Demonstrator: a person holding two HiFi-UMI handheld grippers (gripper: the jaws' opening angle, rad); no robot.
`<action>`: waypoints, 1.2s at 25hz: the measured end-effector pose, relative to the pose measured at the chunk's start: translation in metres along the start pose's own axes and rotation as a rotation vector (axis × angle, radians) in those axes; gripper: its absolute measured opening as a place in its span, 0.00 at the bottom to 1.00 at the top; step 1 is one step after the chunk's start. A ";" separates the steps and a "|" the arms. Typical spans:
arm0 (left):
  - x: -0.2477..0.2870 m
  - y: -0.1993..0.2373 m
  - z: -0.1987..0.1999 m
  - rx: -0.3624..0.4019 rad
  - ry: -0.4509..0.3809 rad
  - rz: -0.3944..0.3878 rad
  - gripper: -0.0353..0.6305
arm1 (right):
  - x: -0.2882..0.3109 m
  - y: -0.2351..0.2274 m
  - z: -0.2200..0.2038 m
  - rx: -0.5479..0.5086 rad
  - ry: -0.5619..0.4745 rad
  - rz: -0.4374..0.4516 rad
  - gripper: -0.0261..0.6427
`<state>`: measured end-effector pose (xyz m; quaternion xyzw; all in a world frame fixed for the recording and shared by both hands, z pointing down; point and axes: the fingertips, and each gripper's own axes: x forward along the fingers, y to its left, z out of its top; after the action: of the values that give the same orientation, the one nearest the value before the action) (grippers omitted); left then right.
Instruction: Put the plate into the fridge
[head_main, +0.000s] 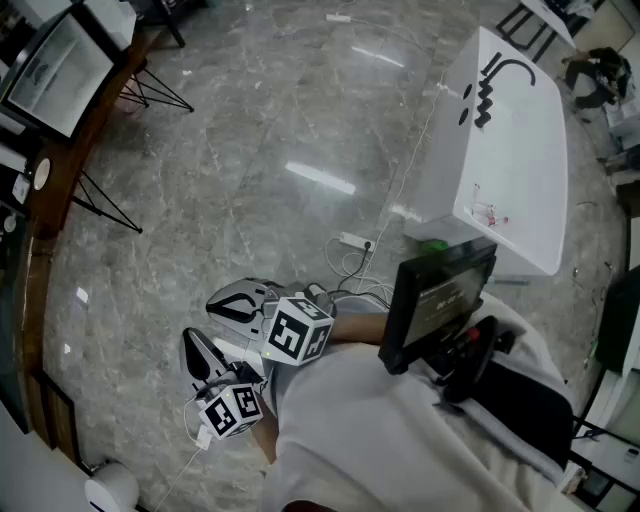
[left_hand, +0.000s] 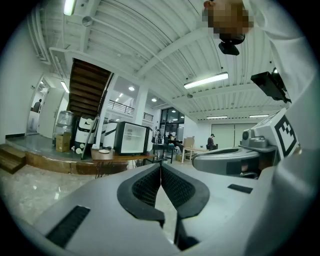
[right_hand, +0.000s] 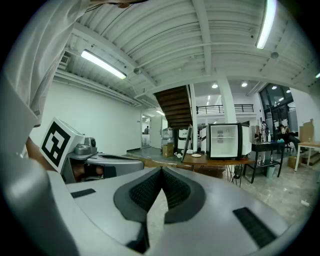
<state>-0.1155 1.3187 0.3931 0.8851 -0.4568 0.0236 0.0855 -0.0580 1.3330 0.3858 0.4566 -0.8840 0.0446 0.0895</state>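
Fridge (head_main: 48, 65) cut by head view's left edge, plate (right_hand: 196, 155) distant, too small for detail

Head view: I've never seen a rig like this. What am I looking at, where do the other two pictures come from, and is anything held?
There is no robot arm here. A person holds a two-jaw gripper in each hand. The head view comes from a camera on the person's head, looking down at the floor and both grippers held close to the body. The other two pictures come from cameras riding on the grippers, each looking along its own jaws. The left gripper and right gripper are both shut and hold nothing. Across the room, a wooden table carries the fridge, with the plate lying beside it, untouched.
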 end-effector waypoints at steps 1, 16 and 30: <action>0.001 -0.002 0.000 -0.001 0.000 -0.002 0.08 | -0.001 -0.001 0.000 -0.001 0.002 -0.001 0.06; 0.001 0.091 -0.019 -0.023 -0.016 0.081 0.08 | 0.088 0.017 -0.011 0.038 -0.049 -0.002 0.06; -0.027 0.234 0.036 -0.006 -0.084 0.155 0.08 | 0.211 0.090 0.048 -0.029 -0.070 0.034 0.06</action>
<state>-0.3226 1.2011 0.3847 0.8469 -0.5274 -0.0086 0.0670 -0.2567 1.2092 0.3810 0.4416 -0.8948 0.0173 0.0641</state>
